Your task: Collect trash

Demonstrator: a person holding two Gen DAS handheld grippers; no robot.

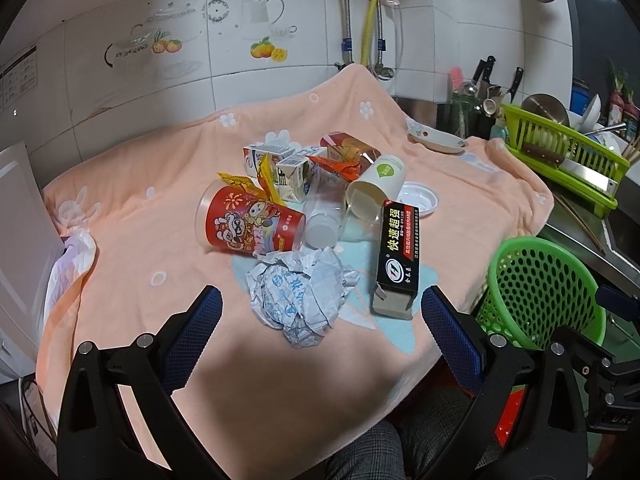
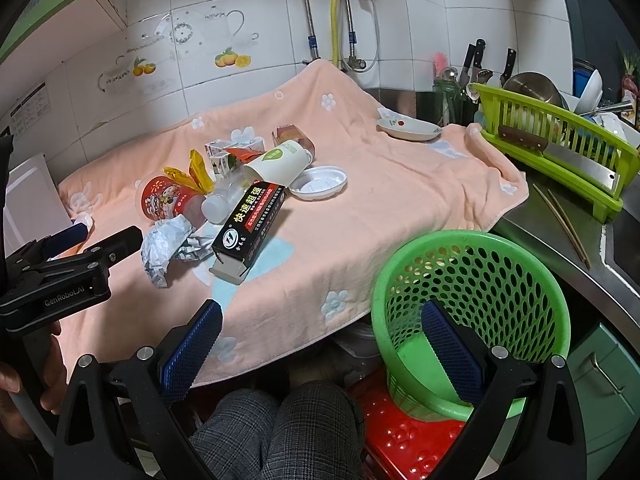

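Observation:
A heap of trash lies on a peach towel (image 1: 132, 248): a crumpled paper ball (image 1: 298, 296), a red printed cup (image 1: 250, 222) on its side, a black glue box (image 1: 398, 254), a white paper cup (image 1: 378, 186), a clear bottle (image 1: 324, 220), milk cartons (image 1: 280, 168), snack wrappers (image 1: 340, 166) and a white lid (image 1: 416, 196). My left gripper (image 1: 320, 312) is open just before the paper ball, nothing between its fingers. My right gripper (image 2: 320, 320) is open over the table's front edge, its right finger inside the green mesh basket (image 2: 480, 276). The left gripper (image 2: 100, 244) shows at left in the right wrist view.
A green dish rack (image 2: 560, 144) with a cleaver and bowls stands at right beside a steel counter with chopsticks (image 2: 564, 220). A small dish (image 2: 408, 128) rests on the towel's far right. The basket stands on a red stool (image 2: 404, 436). A person's trousered legs (image 2: 280, 428) are below.

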